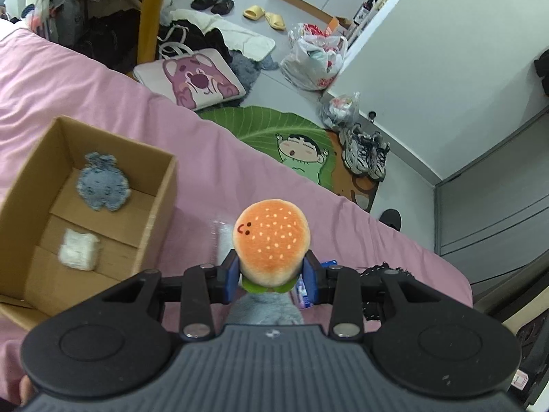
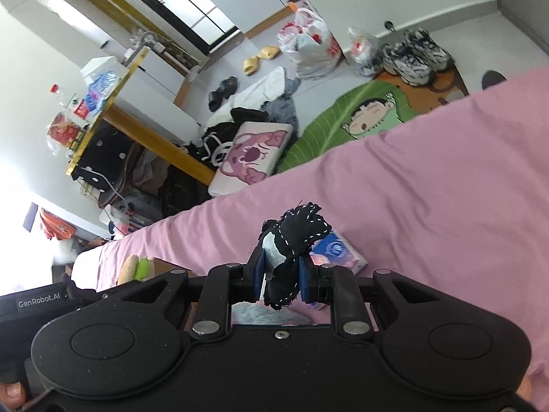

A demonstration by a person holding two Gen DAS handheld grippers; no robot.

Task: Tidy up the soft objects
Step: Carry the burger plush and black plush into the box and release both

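Left tongs [image 1: 271,274] clamp the burger [image 1: 271,237]; right tongs [image 2: 279,283] clamp a black toy [image 2: 298,233]. Carry the burger well over the box [image 1: 161,185] before releasing.

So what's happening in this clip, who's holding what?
A person is tidying soft toys off a pink bed into a cardboard box. The left gripper is shut on a burger plush, held above the bed just to the right of the box. The right gripper is shut on a black stitched toy. The box already holds a blue plush and a white plush. A tissue pack lies on the bed.
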